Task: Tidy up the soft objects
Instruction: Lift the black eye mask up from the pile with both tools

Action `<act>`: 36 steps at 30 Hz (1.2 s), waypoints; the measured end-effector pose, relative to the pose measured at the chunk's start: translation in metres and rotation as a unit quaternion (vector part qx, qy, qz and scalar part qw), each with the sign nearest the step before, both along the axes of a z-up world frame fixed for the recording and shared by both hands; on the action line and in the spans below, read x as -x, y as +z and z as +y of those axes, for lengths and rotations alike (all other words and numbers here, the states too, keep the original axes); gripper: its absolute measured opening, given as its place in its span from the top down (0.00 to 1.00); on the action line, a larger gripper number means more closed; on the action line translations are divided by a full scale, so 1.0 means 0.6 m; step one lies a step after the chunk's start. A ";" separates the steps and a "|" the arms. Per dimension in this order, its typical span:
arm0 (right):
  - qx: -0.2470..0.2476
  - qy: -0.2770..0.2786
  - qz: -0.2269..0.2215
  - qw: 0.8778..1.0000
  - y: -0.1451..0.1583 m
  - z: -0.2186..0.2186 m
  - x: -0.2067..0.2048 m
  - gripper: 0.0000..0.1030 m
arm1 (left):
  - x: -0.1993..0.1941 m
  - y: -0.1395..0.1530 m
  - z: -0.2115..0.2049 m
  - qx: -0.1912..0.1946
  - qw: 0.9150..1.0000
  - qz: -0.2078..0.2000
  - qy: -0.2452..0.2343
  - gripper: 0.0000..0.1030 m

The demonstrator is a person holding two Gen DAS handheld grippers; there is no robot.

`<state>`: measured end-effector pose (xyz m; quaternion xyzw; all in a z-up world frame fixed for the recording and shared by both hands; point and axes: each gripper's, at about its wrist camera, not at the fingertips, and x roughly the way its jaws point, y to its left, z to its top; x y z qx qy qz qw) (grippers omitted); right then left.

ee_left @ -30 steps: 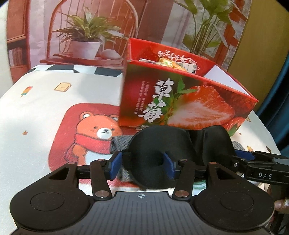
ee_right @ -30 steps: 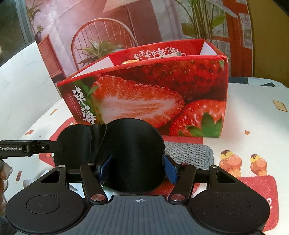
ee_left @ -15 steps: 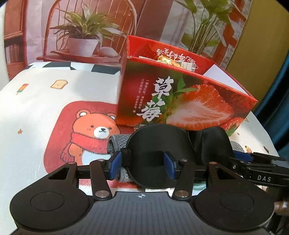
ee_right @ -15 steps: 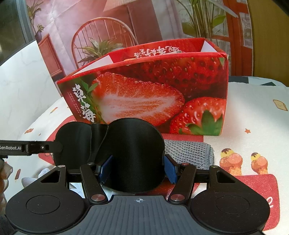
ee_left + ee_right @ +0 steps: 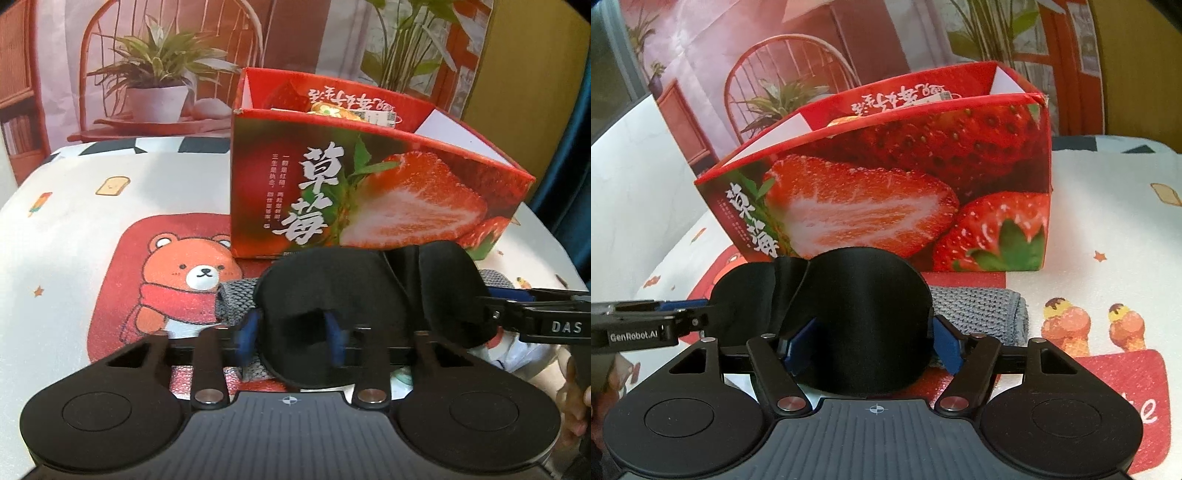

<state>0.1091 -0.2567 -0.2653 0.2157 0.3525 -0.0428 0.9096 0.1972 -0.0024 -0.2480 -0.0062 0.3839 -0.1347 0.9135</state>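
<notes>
A black padded eye mask point(image 5: 332, 291) hangs between my two grippers, in front of the red strawberry box point(image 5: 369, 199). My left gripper point(image 5: 291, 332) is shut on its left cup. My right gripper point(image 5: 871, 343) is shut on the other cup point(image 5: 860, 306); it also shows at the right of the left wrist view point(image 5: 517, 317). The mask is lifted above a grey knitted cloth point(image 5: 979, 314) on the table. The open box point(image 5: 905, 177) holds a yellow-orange item point(image 5: 332, 110).
The table wears a white cloth with a bear print point(image 5: 184, 280) and ice-cream prints point(image 5: 1071, 328). A printed backdrop with a chair and potted plant point(image 5: 155, 85) stands behind the box.
Both grippers have risen slightly with the mask, and the box top shows more. The left gripper's fingers have come closer together on the mask cup.
</notes>
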 end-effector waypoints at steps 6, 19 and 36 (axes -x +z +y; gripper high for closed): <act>-0.003 0.008 -0.012 1.000 0.019 0.005 0.003 0.67 | 0.007 0.027 0.001 0.005 1.000 -0.023 -0.002 0.81; 0.017 0.020 -0.048 0.998 0.068 0.015 0.017 0.80 | 0.034 0.079 -0.019 0.012 0.997 -0.070 -0.019 0.84; 0.049 0.024 -0.107 0.993 0.143 0.006 0.032 0.80 | 0.048 0.135 -0.013 0.044 0.992 -0.117 -0.016 0.84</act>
